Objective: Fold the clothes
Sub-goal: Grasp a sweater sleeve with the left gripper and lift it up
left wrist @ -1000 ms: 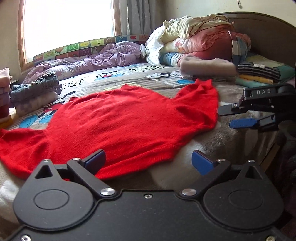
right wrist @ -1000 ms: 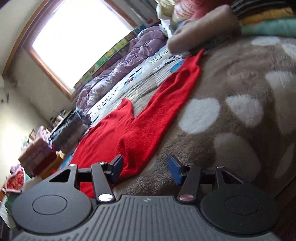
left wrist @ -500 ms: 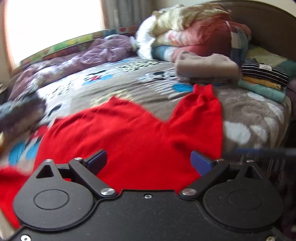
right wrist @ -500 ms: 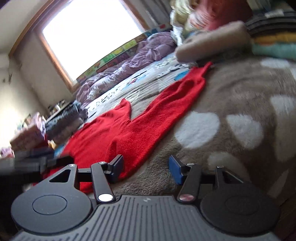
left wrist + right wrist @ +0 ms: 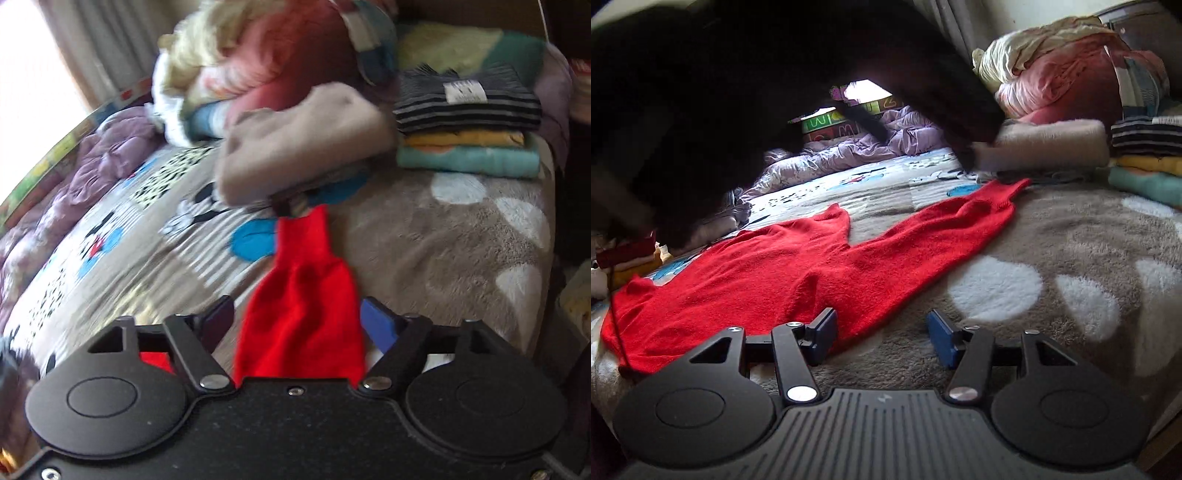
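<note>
A red sweater [image 5: 768, 273] lies spread flat on the bed. In the left wrist view its long sleeve [image 5: 306, 295] runs away from the camera, between the jaws of my left gripper [image 5: 299, 321]. Those jaws are closing around the sleeve; the right pad is at the cloth's edge and a gap shows on the left side. My right gripper [image 5: 882, 336] stands open, low over the brown spotted blanket [image 5: 1052, 258]. Its left fingertip [image 5: 823, 328] is at the sweater's lower edge, and nothing is pinched.
A folded stack of striped, yellow and teal clothes [image 5: 469, 136] sits at the back right beside a folded beige blanket [image 5: 303, 144] and piled bedding [image 5: 266, 62]. A purple quilt [image 5: 849, 155] lies by the window. A dark arm [image 5: 738, 92] crosses the right wrist view. The bed's edge [image 5: 554, 258] drops off at the right.
The left gripper swung right, from the sweater's body to its sleeve, and its jaws narrowed. A dark arm now fills the upper left of the right wrist view, which has rolled level.
</note>
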Motion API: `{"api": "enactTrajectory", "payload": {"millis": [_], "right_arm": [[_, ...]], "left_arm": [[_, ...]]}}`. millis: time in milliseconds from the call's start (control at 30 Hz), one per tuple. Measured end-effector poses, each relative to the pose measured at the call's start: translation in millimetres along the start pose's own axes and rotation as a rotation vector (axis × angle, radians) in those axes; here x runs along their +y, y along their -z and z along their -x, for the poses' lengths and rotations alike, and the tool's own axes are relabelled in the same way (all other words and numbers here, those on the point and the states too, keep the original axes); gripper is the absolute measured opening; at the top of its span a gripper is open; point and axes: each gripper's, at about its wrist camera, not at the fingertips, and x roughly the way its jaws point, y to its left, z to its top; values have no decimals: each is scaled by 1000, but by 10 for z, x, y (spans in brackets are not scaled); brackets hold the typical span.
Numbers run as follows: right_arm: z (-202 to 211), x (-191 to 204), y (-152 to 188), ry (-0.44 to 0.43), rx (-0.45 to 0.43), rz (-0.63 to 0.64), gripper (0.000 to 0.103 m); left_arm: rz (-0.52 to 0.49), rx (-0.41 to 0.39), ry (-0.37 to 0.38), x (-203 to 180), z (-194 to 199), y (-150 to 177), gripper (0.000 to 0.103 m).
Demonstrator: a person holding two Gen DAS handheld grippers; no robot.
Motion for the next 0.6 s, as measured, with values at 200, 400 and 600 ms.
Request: {"api": "enactTrajectory", "payload": {"millis": [200, 400, 600], "right_arm": [[-19, 67, 91, 9, -17, 49, 65], [-20, 30, 77, -5, -19, 35, 67], [-21, 9, 67, -12, -19, 33, 70]], "left_arm": [[-31, 84, 8, -207, -476, -215, 56], [-2, 153, 10, -285, -792, -292, 52], [-20, 197, -85, -356, -955, -336, 28]]}}
